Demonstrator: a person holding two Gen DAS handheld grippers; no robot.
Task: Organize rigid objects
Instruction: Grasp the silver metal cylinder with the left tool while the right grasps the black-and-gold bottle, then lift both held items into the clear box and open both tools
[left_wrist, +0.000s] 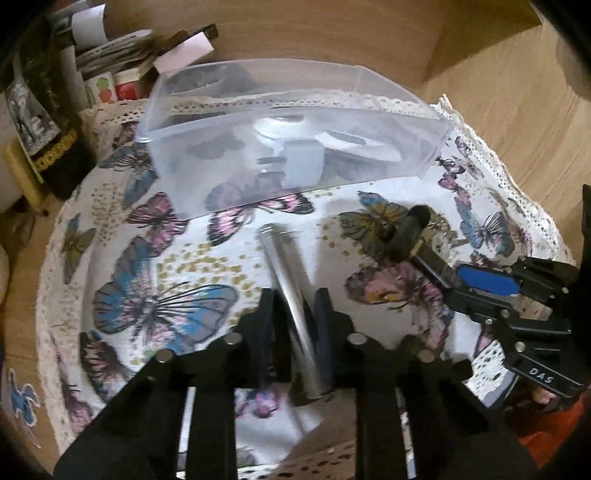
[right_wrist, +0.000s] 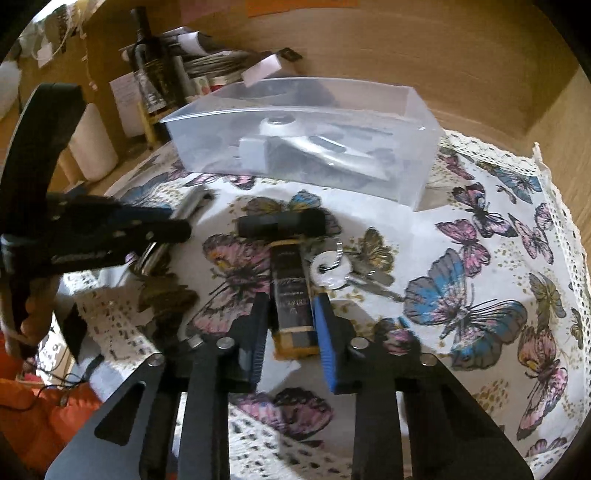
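Note:
A shiny metal tube (left_wrist: 291, 299) lies on the butterfly cloth between the jaws of my left gripper (left_wrist: 293, 299), which stand on either side of it and look closed on it. My right gripper (right_wrist: 290, 306) straddles a dark rectangular fob (right_wrist: 291, 291) with a black roller-like head (right_wrist: 280, 223); keys on a ring (right_wrist: 332, 266) lie just right of it. Its jaws are close to the fob's sides. A clear plastic box (left_wrist: 295, 140) at the back holds a white plug (left_wrist: 301, 166) and other items. The box also shows in the right wrist view (right_wrist: 417, 177).
The butterfly cloth (right_wrist: 480, 288) with lace edge covers a wooden table. Bottles, papers and boxes (left_wrist: 55, 110) crowd the back left corner. A wooden wall stands behind the box. Red fabric (right_wrist: 37, 406) lies below the table's left edge.

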